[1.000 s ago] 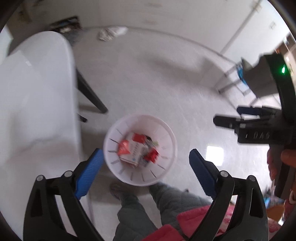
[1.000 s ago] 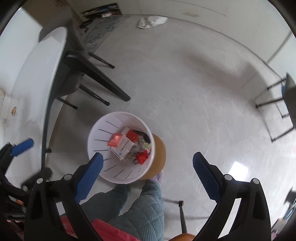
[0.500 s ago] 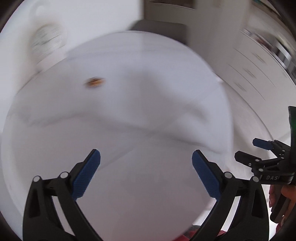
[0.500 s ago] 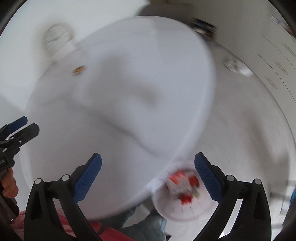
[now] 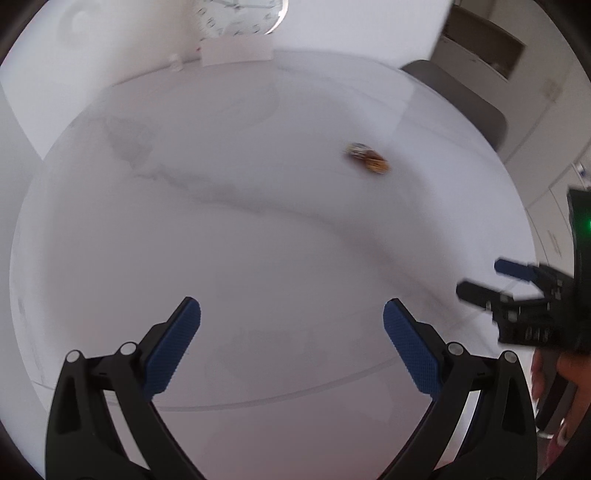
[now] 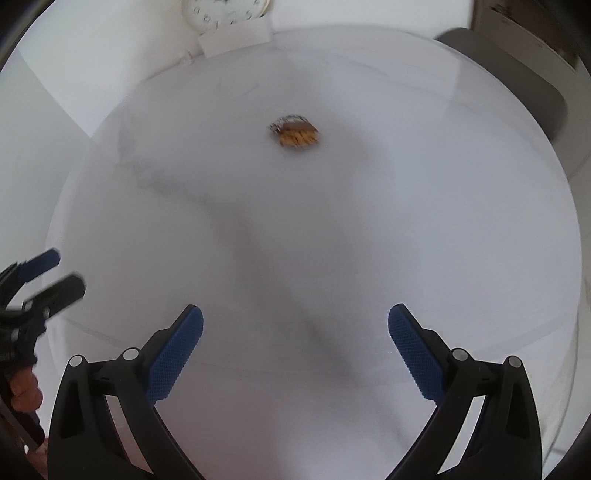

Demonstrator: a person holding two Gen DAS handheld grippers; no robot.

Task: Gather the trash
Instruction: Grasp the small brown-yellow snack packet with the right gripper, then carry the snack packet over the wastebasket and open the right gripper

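Both grippers (image 5: 291, 325) (image 6: 295, 330) agape above table (image 5: 258, 240)

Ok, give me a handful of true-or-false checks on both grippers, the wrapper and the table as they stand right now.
1. The left gripper is open and holds nothing. True.
2. The right gripper is shut on the brown wrapper. False: it is open, and the wrapper lies apart from it on the white table.
3. The wrapper lies beyond both grippers' fingertips. True.
4. Several pieces of trash lie on the table. False: only the one wrapper shows.
5. A clock stands at the table's far edge. True.
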